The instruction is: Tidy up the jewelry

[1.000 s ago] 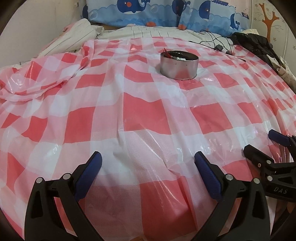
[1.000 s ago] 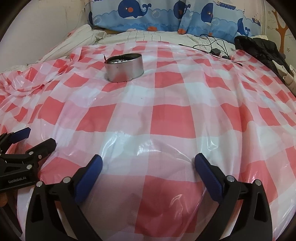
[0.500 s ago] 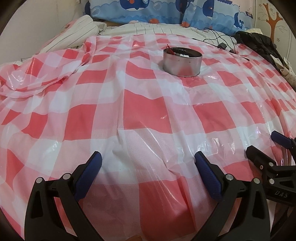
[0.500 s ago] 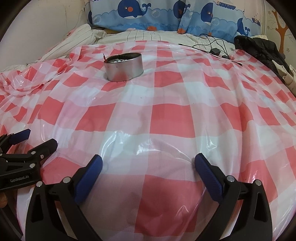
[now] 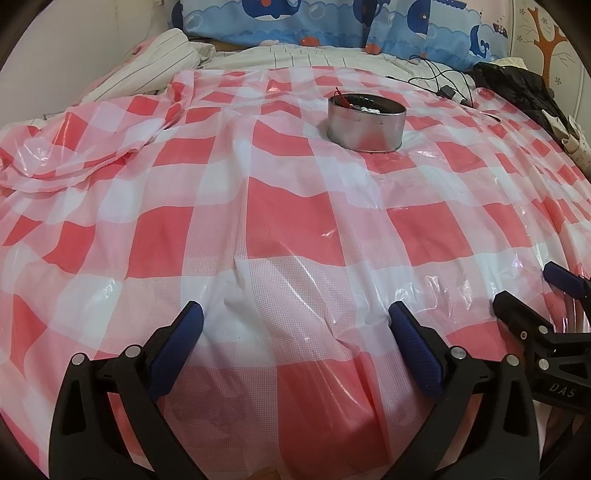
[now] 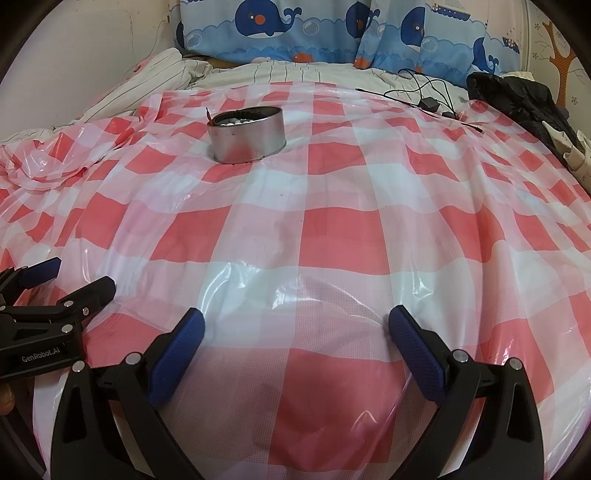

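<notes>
Left gripper [image 5: 295,321]: spread wide, nothing between the blue pads, low over the checked plastic sheet [image 5: 288,221] near its front edge; whether the tips touch it cannot be told.
Right gripper [image 6: 295,325]: also spread wide and holding nothing, low over the same sheet.
Round metal tin [image 5: 365,122]: stands upright on the sheet, far ahead of both grippers, well apart from them.
Jewelry in tin: white beads [image 5: 369,109] lie inside near the rim; a red cord [image 5: 341,100] pokes up at the tin's left edge.
Left view only: the right gripper's tips enter at the far right edge, just beside the left gripper; the tin sits right of centre.
Right view only: the left gripper's tips enter at the left edge with part of a hand [image 6: 5,398] under its body; the tin [image 6: 245,134] sits left of centre and more of the beads show.
Background: whale-print pillows [image 6: 295,33] along the head of the bed, a black cable with a small adapter [image 6: 428,101] and a dark garment [image 6: 517,99] at the far right.
</notes>
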